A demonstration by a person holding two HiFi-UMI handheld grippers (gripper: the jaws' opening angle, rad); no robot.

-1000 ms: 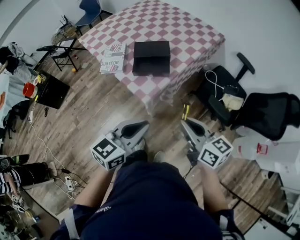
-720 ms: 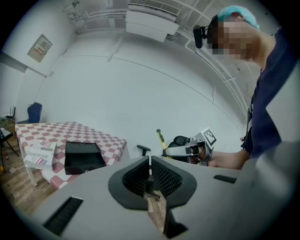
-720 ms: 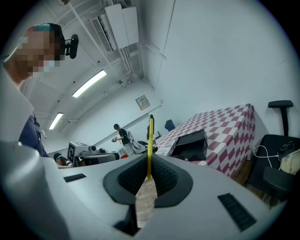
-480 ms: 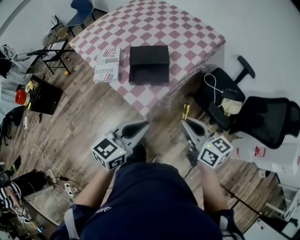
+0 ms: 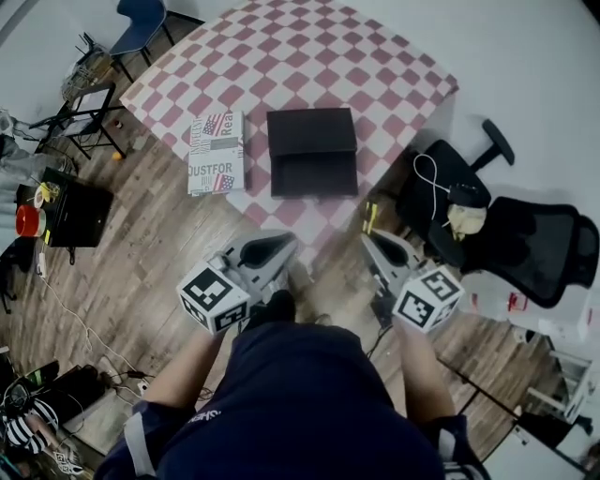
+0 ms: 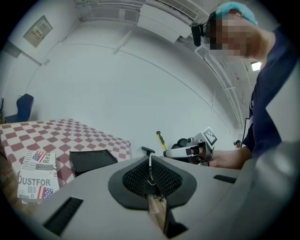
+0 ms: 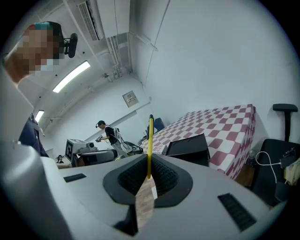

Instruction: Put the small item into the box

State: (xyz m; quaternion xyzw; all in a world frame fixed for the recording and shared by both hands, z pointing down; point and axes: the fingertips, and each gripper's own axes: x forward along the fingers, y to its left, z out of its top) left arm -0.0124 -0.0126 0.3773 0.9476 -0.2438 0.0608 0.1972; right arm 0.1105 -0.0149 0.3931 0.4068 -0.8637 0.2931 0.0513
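Observation:
A black open box (image 5: 312, 150) lies on the red-and-white checked table (image 5: 375, 75), near its front edge. My right gripper (image 5: 368, 240) is shut on a thin yellow stick with a dark tip (image 5: 369, 217), which stands up out of its jaws (image 7: 150, 140). It hovers over the floor just short of the table, below the box. My left gripper (image 5: 284, 246) is beside it, jaws together; in its own view (image 6: 150, 171) only a thin pale line shows in the seam. The box appears ahead in both gripper views (image 6: 91, 159) (image 7: 187, 146).
A printed white book or carton (image 5: 216, 153) lies left of the box. Two black office chairs (image 5: 525, 244) stand at the right, one holding a cable and a bag. A dark chair (image 5: 141, 23), a stand and floor clutter sit left. A person (image 7: 107, 136) stands far off.
The table and box have drawn closer and lower in the head view as I step toward them. Both grippers keep the same pose, the yellow stick still held.

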